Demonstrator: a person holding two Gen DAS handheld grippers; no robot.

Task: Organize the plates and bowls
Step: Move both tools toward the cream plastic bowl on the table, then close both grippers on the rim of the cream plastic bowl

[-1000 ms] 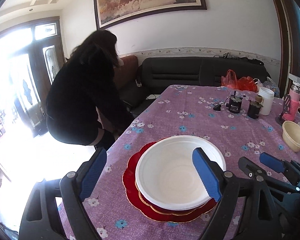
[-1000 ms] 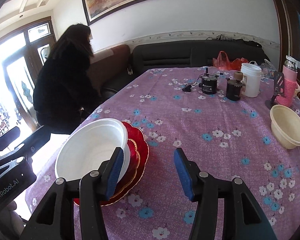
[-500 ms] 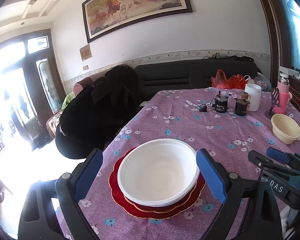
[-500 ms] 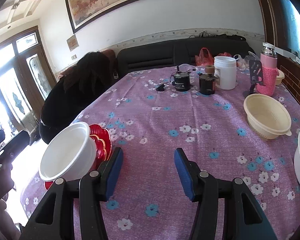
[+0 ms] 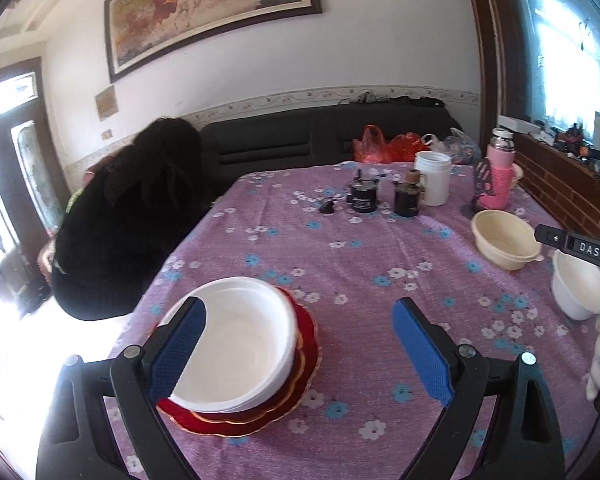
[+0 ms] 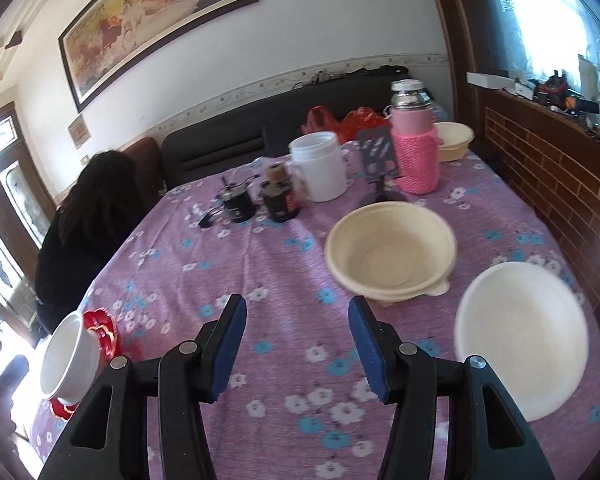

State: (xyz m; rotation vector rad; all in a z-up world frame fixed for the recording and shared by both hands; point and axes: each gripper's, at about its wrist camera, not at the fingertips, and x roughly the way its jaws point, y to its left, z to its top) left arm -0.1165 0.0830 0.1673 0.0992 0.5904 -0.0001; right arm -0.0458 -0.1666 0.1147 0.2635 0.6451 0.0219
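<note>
A white bowl (image 5: 236, 340) sits on stacked red plates (image 5: 300, 380) at the table's near left; it also shows in the right wrist view (image 6: 70, 360). A cream bowl (image 6: 392, 254) and a second white bowl (image 6: 520, 344) stand on the right side; the left wrist view shows them too, the cream one (image 5: 504, 244) and the white one (image 5: 576, 286). My left gripper (image 5: 300, 352) is open and empty, its left finger over the stacked bowl. My right gripper (image 6: 298, 350) is open and empty, above the cloth just short of the cream bowl.
Purple flowered tablecloth (image 6: 228, 272). At the far end stand a white jar (image 6: 320, 168), dark jars (image 6: 278, 200), a pink-sleeved flask (image 6: 414, 148) and another cream bowl (image 6: 454, 140). A person in black (image 5: 128, 224) bends at the table's left edge. Brick ledge (image 6: 548, 168) on the right.
Both grippers swung right. The bowl-and-plate stack slid to the left of both views; the cream and second white bowls came closer in the right wrist view. Both stay open.
</note>
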